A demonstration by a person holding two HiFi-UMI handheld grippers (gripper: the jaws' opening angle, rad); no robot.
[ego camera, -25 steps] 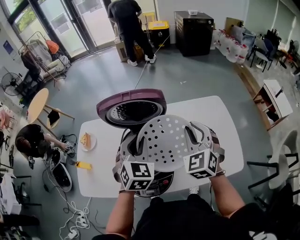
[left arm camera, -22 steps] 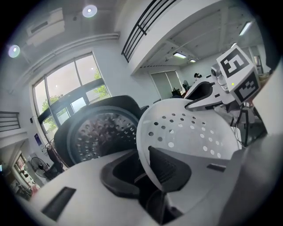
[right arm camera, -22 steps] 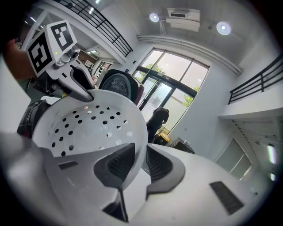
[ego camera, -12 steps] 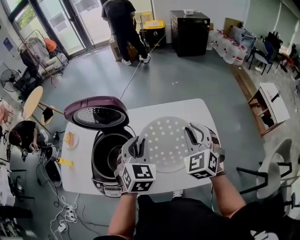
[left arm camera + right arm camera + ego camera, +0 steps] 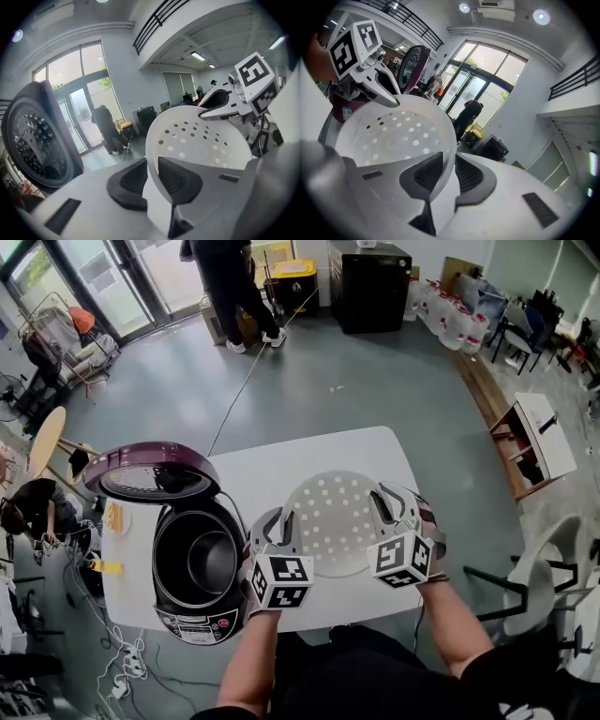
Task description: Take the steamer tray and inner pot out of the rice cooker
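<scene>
Seen from above, a person stands at a white surface holding one round white steamer tray, pierced with small holes, between two tools; the left hand-held gripper pinches the tray's left rim and the right hand-held gripper pinches the opposite rim; on each, the jaws are nearly together, with the thin rim clamped between the dark ribbed pads. The tray is level, clear of the cooker, over the bare right half of the surface; whether its underside touches the surface cannot be told.

To the left stands one rice cooker, its purple lid tipped up and back; one dark inner pot sits down inside it, mouth upward, not yet taken out. The key relation: bare surface lies straight beneath the tray, so setting it down probably calls only for lowering both hands together; after that, the pot lies to the left of both tools, near the left hand-held gripper and farther from the right one; being round, it offers no long axis, only a rim to grasp.

Count: one tray, one pot, one cooker, one lid, two hand-held grippers; one small plate rests at the surface's left edge.
</scene>
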